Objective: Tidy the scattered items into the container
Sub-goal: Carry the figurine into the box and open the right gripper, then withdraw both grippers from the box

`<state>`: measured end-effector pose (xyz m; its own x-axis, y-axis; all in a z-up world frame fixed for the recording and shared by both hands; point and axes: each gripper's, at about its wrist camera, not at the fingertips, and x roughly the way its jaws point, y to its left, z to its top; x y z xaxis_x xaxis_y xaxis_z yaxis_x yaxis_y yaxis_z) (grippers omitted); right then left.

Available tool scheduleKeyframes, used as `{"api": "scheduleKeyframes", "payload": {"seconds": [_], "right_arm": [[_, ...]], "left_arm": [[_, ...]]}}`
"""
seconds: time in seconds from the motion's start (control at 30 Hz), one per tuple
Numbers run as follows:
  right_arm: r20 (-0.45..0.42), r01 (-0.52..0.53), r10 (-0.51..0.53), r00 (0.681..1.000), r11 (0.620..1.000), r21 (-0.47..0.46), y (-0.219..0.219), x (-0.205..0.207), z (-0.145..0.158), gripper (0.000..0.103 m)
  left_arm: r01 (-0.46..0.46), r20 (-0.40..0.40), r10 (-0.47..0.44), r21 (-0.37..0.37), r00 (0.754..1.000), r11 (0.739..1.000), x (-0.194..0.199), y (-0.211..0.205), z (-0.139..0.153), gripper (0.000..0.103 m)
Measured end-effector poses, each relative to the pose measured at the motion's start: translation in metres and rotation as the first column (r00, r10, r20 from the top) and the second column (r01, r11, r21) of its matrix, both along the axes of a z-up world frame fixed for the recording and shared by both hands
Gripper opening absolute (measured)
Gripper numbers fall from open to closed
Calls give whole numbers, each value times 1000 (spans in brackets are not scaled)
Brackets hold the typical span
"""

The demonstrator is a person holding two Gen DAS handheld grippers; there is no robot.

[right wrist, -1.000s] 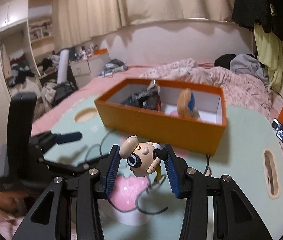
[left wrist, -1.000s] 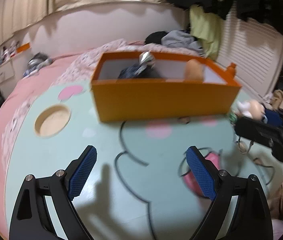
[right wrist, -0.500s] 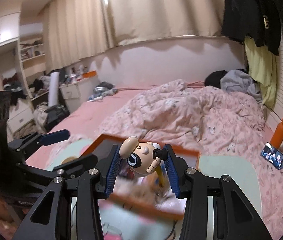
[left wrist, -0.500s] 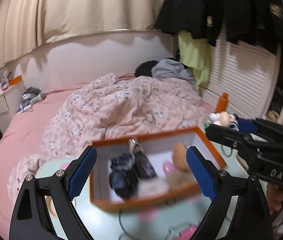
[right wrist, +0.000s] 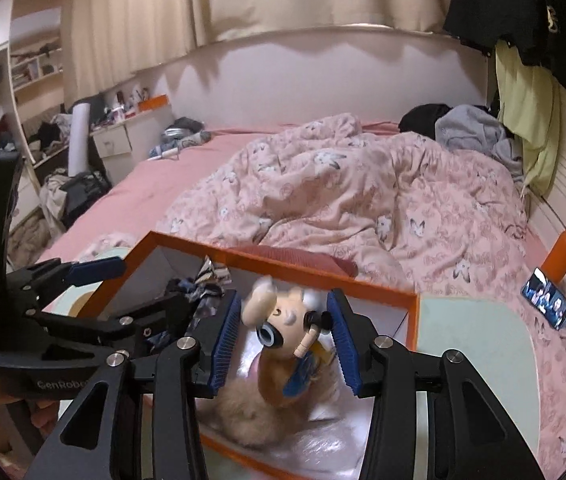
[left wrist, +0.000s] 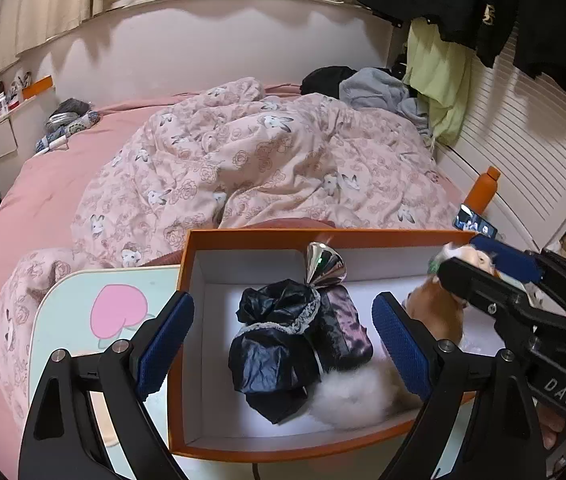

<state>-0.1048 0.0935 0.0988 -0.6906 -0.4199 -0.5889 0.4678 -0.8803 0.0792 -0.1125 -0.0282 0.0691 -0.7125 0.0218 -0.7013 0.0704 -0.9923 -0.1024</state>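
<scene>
Figurine (right wrist: 283, 322), blurred, sits between the right gripper (right wrist: 285, 340)'s spread pads over the orange box (left wrist: 187, 280), seemingly just let go. It looks light, hard and knobbly, best pinched at the head. Left gripper (left wrist: 283, 344) hangs wide and empty. Inside the box: one dark pouch (left wrist: 279, 340), one fluffy pom (left wrist: 355, 400), one plush (left wrist: 437, 312).

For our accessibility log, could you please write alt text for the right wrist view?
The right claw, its pads parted, has a blurred cartoon figurine between them above the open orange box, which holds a fluffy plush. The left claw reaches in beside it; a pink quilted bed lies behind.
</scene>
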Motion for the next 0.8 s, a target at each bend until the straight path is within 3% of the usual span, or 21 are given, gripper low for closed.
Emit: {"api": "scheduleKeyframes", "payload": {"seconds": [0.07, 0.13, 0.23, 0.43, 0.8], "right_arm": [[-17, 12, -12, 1000, 1000, -8, 3, 0, 5, 65], [-29, 21, -22, 999, 999, -39, 9, 2, 10, 70], [-22, 23, -24, 999, 998, -66, 15, 6, 13, 70], [-28, 29, -29, 999, 999, 17, 7, 12, 5, 70], [-25, 25, -24, 999, 999, 37, 5, 18, -1, 70]], "left_arm": [[2, 0, -2, 19, 1000, 1000, 1, -3, 2, 91], [4, 0, -4, 22, 1000, 1000, 1, -5, 3, 91], [0, -1, 0, 8, 1000, 1000, 2, -4, 3, 91], [6, 3, -6, 3, 1000, 1000, 2, -1, 3, 91], [10, -4, -10, 12, 1000, 1000, 7, -4, 6, 91]]}}
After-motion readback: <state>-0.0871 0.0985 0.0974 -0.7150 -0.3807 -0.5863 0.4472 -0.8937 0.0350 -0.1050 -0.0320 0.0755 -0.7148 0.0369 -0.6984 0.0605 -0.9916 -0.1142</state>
